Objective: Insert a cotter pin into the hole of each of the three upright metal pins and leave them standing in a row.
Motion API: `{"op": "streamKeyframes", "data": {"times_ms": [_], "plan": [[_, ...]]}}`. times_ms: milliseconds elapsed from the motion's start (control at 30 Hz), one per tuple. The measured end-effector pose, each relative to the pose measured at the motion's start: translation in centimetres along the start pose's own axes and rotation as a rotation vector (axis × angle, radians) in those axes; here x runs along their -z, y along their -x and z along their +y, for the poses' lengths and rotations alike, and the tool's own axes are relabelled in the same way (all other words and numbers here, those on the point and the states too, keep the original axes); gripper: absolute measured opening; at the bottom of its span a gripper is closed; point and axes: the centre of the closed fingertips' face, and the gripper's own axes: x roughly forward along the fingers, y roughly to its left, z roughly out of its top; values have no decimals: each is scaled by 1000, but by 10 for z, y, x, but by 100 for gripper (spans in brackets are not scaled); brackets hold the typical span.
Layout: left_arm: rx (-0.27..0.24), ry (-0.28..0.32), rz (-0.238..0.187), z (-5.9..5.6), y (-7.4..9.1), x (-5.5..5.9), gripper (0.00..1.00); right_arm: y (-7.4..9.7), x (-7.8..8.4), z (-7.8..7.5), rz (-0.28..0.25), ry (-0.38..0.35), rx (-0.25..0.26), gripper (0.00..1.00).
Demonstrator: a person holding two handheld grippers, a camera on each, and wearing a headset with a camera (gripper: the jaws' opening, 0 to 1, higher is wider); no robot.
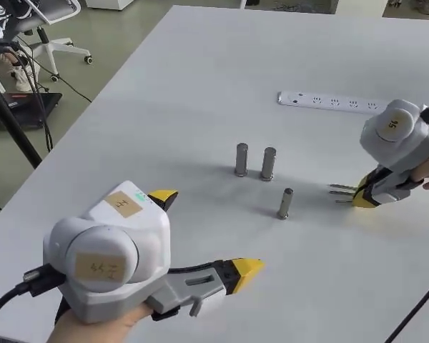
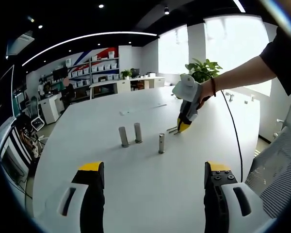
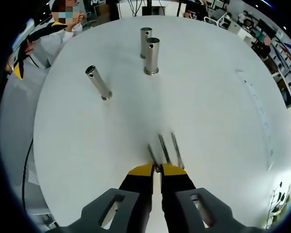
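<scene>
Tan labels (image 1: 123, 204) on both tools carry handwriting too small to read. The right tool (image 3: 156, 169) is pinched tight on three cotter pins (image 3: 164, 148), which fan out toward the metal pins (image 1: 269, 163) standing on the desk (image 1: 164, 107). The left tool (image 2: 154, 167) gapes wide and empty, well apart from those pins.

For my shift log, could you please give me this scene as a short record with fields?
table: white; power strip at far side
metal pins: three upright; two side by side, one apart
cotter pins: three, lying on the table, none inserted
left gripper: open, holding nothing
right gripper: jaws shut at the cotter pins' ends; grip unclear
</scene>
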Motion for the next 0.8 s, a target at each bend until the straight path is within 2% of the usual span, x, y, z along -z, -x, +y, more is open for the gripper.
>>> {"op": "streamKeyframes", "data": {"times_ms": [133,367,500,600,700,800], "plan": [[0,4,8,-1,0,3,84,-1,-2,-3,-3,27,-3,0],[2,4,4,-2,-1,1,84,0,-3,1,-22,-23,-15,0],[12,14,-12,-4,-1,-3,82,1,-4,4,-35,-27,-4,0],[15,1,2,-4,-2,-1,81,1,-2,3,-35,-10,6,0],[34,14,-5,-6,-3,-3,76,3,-2,5,-38,1,23,0],[32,11,-4,-6,-4,-4,76,7,-2,8,-44,7,37,0]]}}
